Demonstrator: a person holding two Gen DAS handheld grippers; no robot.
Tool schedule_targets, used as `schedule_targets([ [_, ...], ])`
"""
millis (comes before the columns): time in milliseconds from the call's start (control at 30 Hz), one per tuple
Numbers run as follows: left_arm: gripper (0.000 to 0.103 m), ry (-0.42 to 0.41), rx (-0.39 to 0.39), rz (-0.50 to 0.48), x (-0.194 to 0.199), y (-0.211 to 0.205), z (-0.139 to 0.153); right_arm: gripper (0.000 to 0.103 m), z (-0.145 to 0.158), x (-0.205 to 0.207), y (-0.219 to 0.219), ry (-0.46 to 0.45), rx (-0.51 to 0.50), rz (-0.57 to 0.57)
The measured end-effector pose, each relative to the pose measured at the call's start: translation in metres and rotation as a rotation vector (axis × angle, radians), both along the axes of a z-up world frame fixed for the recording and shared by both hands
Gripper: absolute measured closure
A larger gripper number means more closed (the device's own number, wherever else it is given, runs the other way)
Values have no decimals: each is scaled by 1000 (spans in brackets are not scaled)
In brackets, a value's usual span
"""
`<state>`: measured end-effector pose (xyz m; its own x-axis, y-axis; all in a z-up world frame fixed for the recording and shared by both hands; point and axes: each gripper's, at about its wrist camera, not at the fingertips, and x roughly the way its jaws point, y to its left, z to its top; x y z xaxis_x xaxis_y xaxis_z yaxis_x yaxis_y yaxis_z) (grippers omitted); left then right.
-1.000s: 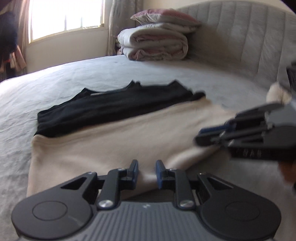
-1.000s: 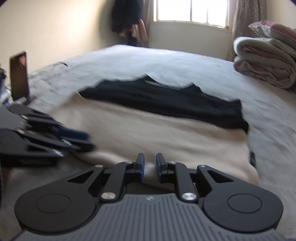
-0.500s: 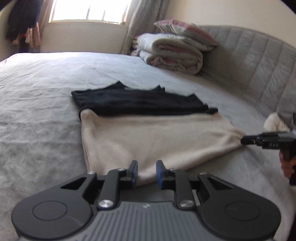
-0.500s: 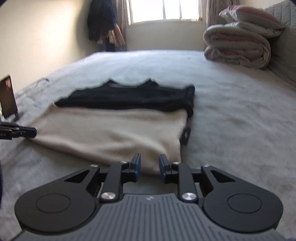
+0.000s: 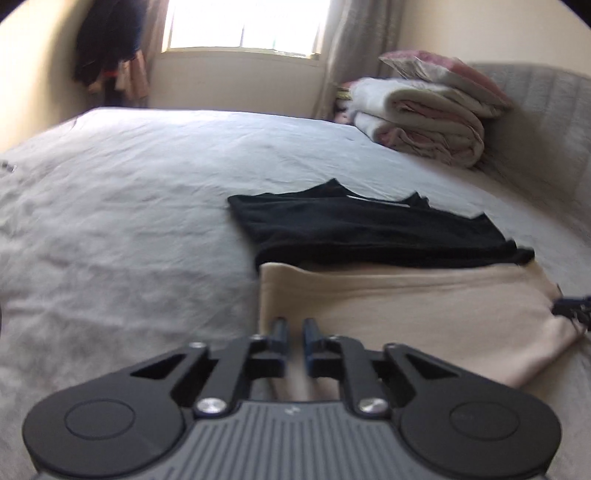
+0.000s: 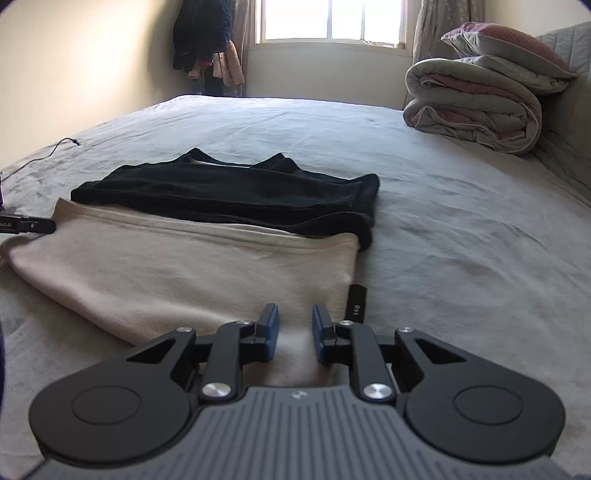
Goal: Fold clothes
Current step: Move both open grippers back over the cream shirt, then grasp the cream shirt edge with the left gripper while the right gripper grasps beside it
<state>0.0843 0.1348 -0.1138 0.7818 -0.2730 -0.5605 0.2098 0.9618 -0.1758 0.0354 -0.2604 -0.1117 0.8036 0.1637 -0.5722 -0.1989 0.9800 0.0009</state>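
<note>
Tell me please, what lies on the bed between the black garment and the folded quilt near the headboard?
Nothing: in the right wrist view, only bare grey bed sheet stretches between the black garment and the folded quilt.

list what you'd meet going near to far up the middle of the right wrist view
right hand-held gripper → beige garment → black garment → bare grey bedsheet → window
</note>
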Motion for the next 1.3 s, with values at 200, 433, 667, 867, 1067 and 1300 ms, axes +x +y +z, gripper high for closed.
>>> schedule_targets([
  [200,79,-2,-22,-40,-14,-7,23,71,19,-9,-7,35,67,-32],
  [433,65,237,-142,26,-19,22,22,68,31,-19,-42,170,302,-108],
  [667,58,448,-412,19,-27,57,11,62,21,-28,-71,387,635,-160],
  [867,59,546,-639,49,-28,58,-17,62,8,-22,-64,432,703,-176],
  [1067,59,483,-725,115,-30,50,-29,60,0,-13,-71,399,817,-203],
  [1300,61,445,-764,152,-21,38,-32,60,-12,-4,-88,387,982,-266],
])
